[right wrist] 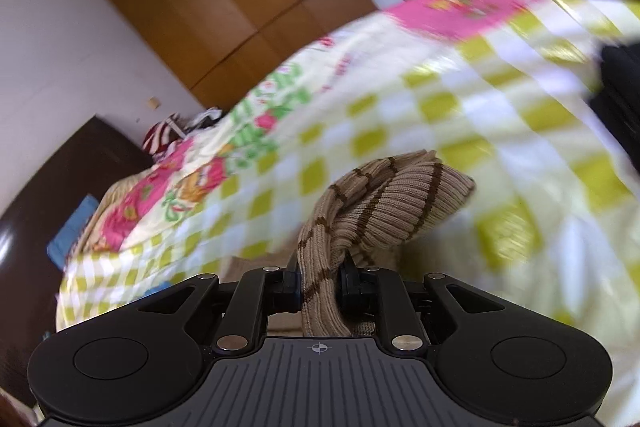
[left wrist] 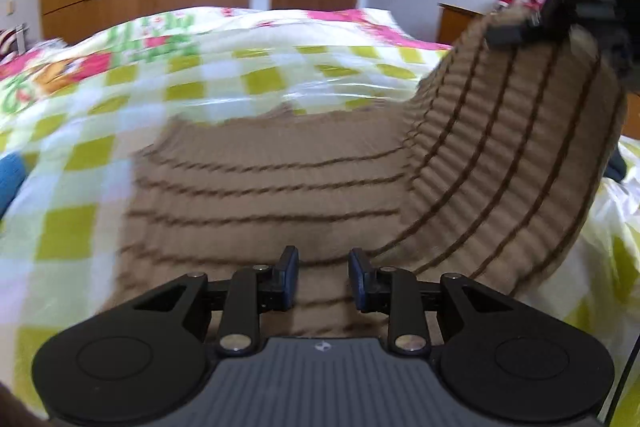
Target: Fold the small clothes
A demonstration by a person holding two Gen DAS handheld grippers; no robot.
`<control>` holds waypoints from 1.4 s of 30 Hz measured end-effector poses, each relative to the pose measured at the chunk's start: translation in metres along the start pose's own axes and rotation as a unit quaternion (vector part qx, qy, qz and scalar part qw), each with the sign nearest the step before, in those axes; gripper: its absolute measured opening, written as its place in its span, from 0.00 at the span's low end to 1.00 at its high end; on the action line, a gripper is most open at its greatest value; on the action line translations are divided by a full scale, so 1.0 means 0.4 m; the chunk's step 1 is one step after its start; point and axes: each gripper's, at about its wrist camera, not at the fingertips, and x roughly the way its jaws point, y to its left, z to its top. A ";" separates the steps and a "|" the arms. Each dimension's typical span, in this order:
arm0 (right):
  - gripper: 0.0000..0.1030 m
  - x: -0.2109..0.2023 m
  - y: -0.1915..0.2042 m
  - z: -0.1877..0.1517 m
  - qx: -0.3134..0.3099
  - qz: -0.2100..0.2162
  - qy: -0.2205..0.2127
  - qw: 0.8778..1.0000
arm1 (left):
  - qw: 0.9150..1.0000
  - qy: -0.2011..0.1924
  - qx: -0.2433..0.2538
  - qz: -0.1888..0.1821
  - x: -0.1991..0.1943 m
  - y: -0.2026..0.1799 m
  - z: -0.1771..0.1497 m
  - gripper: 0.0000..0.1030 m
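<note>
**Knit garment lifted by one corner over the bed**

A tan ribbed knit garment point(left wrist: 280, 187) with thin dark stripes is seen lying partly flat on the checked bedspread point(left wrist: 80, 227), its main panel spread just ahead of the left gripper point(left wrist: 324, 277). One end of the garment is raised well above the bedspread, where it is clamped by the right gripper point(right wrist: 319, 285); in the right wrist view a bunched wad of knit point(right wrist: 384, 207) is pinched between nearly closed jaws, with the loose end flopping forward beyond them.

The left gripper's jaws are seen part-way open just above the flat portion of the garment. Fabric fills the gap behind them, but whether the pads press on it cannot be told.

Several failures are judged possible. Since the grip is taken on a twisted bunch and not a clean edge, a crooked fold could be laid. If the flat panel is not pinned, the whole garment may be dragged across the slippery bedspread. The thick knit could also slip out of the right jaws during the carry.
</note>
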 end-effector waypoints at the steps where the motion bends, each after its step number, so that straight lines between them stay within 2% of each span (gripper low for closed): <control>1: 0.16 0.019 0.040 0.001 -0.017 0.001 0.001 1.000 | 1.000 0.001 -0.016 0.003 -0.006 0.024 -0.010 0.41; 5: 0.16 0.138 0.191 -0.028 -0.084 0.008 0.034 0.996 | 0.996 0.006 -0.082 -0.023 -0.012 0.100 -0.053 0.41; 8: 0.16 0.239 0.281 -0.088 -0.134 0.002 0.072 0.988 | 0.996 0.006 -0.081 -0.033 -0.009 0.105 -0.057 0.41; 13: 0.16 0.348 0.386 -0.220 -0.263 -0.042 0.108 0.958 | 0.993 0.011 -0.101 -0.057 0.003 0.130 -0.069 0.41; 15: 0.16 0.365 0.397 -0.254 -0.295 -0.057 0.110 0.947 | 0.992 0.012 -0.107 -0.063 0.001 0.136 -0.071 0.41; 17: 0.19 0.376 0.399 -0.266 -0.307 -0.062 0.120 0.942 | 0.991 0.013 -0.111 -0.069 0.000 0.138 -0.070 0.41; 25: 0.24 0.387 0.407 -0.259 -0.281 -0.065 0.130 0.949 | 0.986 0.015 -0.137 -0.093 -0.005 0.166 -0.074 0.41; 29: 0.31 0.372 0.421 -0.244 -0.263 -0.056 0.136 0.953 | 0.986 0.017 -0.136 -0.096 -0.005 0.169 -0.073 0.41; 33: 0.47 0.340 0.447 -0.237 -0.265 -0.035 0.130 0.955 | 0.983 0.017 -0.149 -0.105 -0.012 0.198 -0.074 0.41; 34: 0.47 0.335 0.451 -0.232 -0.263 -0.032 0.129 0.956 | 0.982 0.016 -0.156 -0.106 -0.021 0.205 -0.076 0.41; 37: 0.47 0.322 0.453 -0.206 -0.258 -0.032 0.119 0.958 | 0.980 -0.001 -0.170 -0.100 -0.065 0.224 -0.080 0.42; 40: 0.48 0.314 0.433 -0.169 -0.260 -0.061 0.096 0.959 | 0.982 -0.023 -0.173 -0.076 -0.124 0.235 -0.099 0.43; 42: 0.49 0.320 0.402 -0.143 -0.239 -0.072 0.097 0.964 | 0.980 -0.037 -0.185 -0.065 -0.155 0.249 -0.109 0.44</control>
